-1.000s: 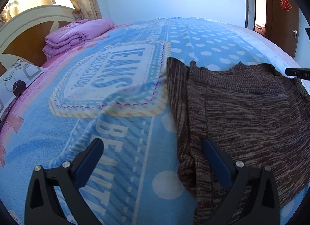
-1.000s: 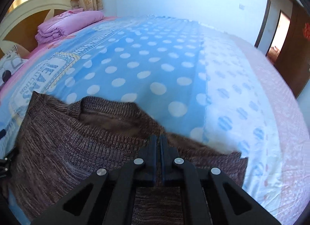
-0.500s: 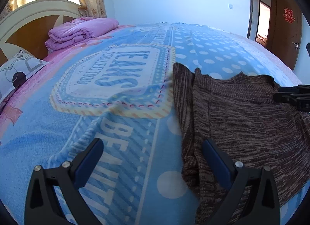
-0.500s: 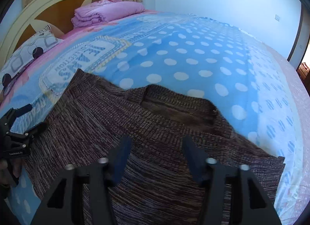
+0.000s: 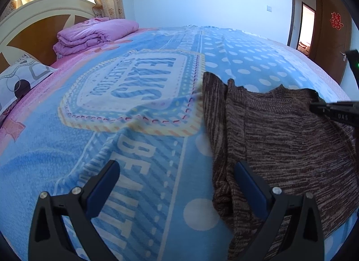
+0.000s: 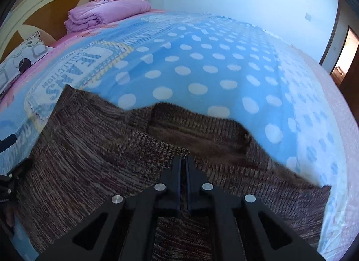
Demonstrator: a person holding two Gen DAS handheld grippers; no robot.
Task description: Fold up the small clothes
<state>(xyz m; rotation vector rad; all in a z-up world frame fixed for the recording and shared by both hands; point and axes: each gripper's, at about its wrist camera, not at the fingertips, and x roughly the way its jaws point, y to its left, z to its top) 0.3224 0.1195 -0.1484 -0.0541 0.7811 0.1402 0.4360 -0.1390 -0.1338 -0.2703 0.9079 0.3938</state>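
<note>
Sweater (image 5: 280, 135) is lying flat on the bed (image 5: 112, 144), right of the printed badge, its left sleeve apparently folded in over the body; judging by that, folding is only starting (right side and bottom fold left). Left gripper (image 5: 177, 182) is hovering with fingers spread wide, gripping nothing, right finger over the sweater's left edge. Right gripper (image 6: 184, 166) is sitting with fingers closed just below the collar, having just been closing; cloth pinched or not, can't tell. Dotted blanket beyond the sweater is giving plenty of free room.
</note>
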